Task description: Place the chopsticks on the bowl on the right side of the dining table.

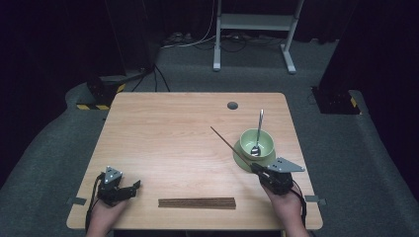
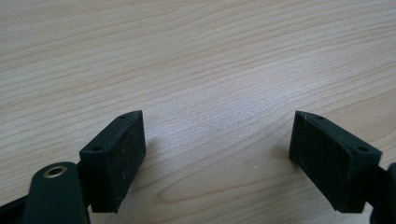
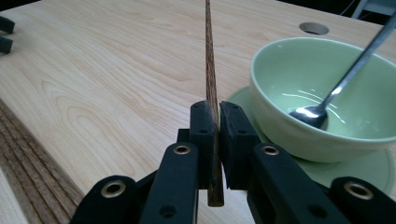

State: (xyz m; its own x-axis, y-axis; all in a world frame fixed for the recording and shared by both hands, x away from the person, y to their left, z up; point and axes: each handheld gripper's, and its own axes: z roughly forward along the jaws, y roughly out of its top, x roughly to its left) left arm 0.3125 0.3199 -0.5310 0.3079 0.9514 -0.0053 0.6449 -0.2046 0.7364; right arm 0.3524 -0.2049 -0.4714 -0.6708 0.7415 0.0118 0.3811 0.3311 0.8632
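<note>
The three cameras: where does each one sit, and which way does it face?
High view: above the person's side, facing forward and down on the table; hands and both grippers show.
Left gripper view: on the left gripper, facing bare wood; open jaws show.
Right gripper view: on the right gripper, along a clamped chopstick.
High and right views share the bowl.

My high camera looks down over the table [image 1: 163, 128]; both gripper cameras sit low behind their jaws, sharing its wood.

No legible text (none anywhere)
</note>
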